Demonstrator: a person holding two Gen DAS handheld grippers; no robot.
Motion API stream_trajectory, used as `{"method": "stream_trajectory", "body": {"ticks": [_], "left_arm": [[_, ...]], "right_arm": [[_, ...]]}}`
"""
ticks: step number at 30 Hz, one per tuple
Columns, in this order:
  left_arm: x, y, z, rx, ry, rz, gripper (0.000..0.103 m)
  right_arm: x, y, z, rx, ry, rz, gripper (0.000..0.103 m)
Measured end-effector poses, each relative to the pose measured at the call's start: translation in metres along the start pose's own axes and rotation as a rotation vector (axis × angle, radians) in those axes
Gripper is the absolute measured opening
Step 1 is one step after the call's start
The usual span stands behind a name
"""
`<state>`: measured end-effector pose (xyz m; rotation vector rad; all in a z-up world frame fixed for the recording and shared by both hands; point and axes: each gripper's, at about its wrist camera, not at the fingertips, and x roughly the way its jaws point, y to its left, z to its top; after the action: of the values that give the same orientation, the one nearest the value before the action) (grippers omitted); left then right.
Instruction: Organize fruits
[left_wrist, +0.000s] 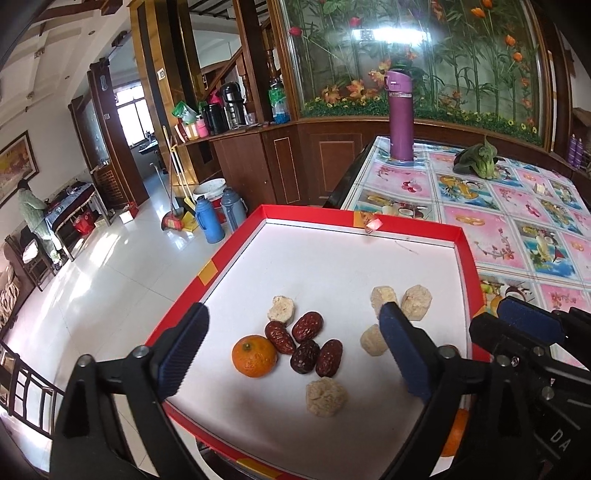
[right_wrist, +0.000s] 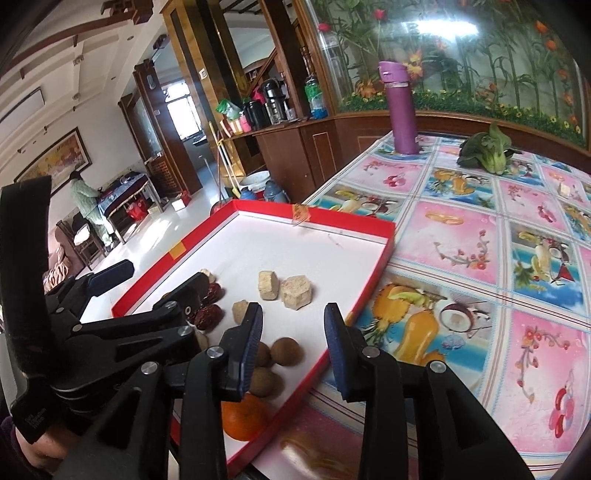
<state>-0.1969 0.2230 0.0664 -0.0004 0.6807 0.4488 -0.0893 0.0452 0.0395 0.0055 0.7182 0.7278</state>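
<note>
**Both grippers spread and empty above the red tray of fruit**

The left gripper (left_wrist: 293, 334) hangs over the tray with its jaws spread wide, gripping nothing; its ribbed blue pads (left_wrist: 184, 343) frame the fruit below without touching any of it. The right gripper (right_wrist: 293, 330) is parted more narrowly, also empty, poised over the tray's right edge.

Between the left jaws lie four wrinkled, glossy dark-red dates (left_wrist: 303, 341) bunched together, and a smooth round orange (left_wrist: 254, 355) just beside them on the left. Pale, crumbly, chunky pieces (left_wrist: 326, 398) with faceted sides sit around the dates: one in front, one behind, three to the right near the right-hand pad.

In the right wrist view, three round, dull-brown fruits with matte skin (right_wrist: 286, 351) cluster just beside the left finger, and a second orange (right_wrist: 243, 417) lies at the tray's near corner, partly hidden by that finger.

The tray (left_wrist: 471, 258) is a shallow cardboard box lid, red rim and white floor, resting on a table (right_wrist: 461, 236) covered by a shiny cloth printed with fruit squares. Farther back stand a purple flask (left_wrist: 400, 114) and a leafy green vegetable (left_wrist: 476, 158).
</note>
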Motion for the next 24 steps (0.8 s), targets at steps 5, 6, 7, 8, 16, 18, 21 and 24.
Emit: {"method": "stream_trajectory", "body": {"ticks": [5, 6, 7, 8, 16, 18, 21, 24], "left_arm": [[-0.014, -0.002, 0.005, -0.026, -0.022, 0.013, 0.103], [-0.015, -0.002, 0.006, -0.030, -0.021, 0.015, 0.103], [-0.017, -0.002, 0.007, -0.031, -0.015, 0.017, 0.103], [-0.018, -0.003, 0.007, -0.035, -0.009, 0.023, 0.103], [-0.030, 0.005, 0.007, -0.078, -0.019, 0.051, 0.103], [-0.035, 0.007, 0.006, -0.075, -0.025, 0.056, 0.103], [-0.048, 0.010, 0.005, -0.080, -0.086, 0.075, 0.103], [-0.063, 0.016, 0.005, -0.088, -0.155, 0.083, 0.103]], "right_arm": [[-0.013, -0.010, 0.002, 0.022, -0.041, -0.018, 0.046], [-0.015, -0.011, 0.002, 0.025, -0.049, -0.021, 0.048], [-0.019, -0.012, 0.002, 0.030, -0.060, -0.024, 0.052], [-0.021, -0.013, 0.002, 0.032, -0.067, -0.025, 0.054], [-0.041, -0.009, 0.004, -0.007, -0.140, -0.039, 0.058], [-0.044, -0.009, 0.004, -0.009, -0.157, -0.041, 0.058], [-0.049, -0.007, 0.006, -0.016, -0.187, -0.041, 0.060], [-0.052, -0.004, 0.007, -0.031, -0.205, -0.047, 0.061]]}}
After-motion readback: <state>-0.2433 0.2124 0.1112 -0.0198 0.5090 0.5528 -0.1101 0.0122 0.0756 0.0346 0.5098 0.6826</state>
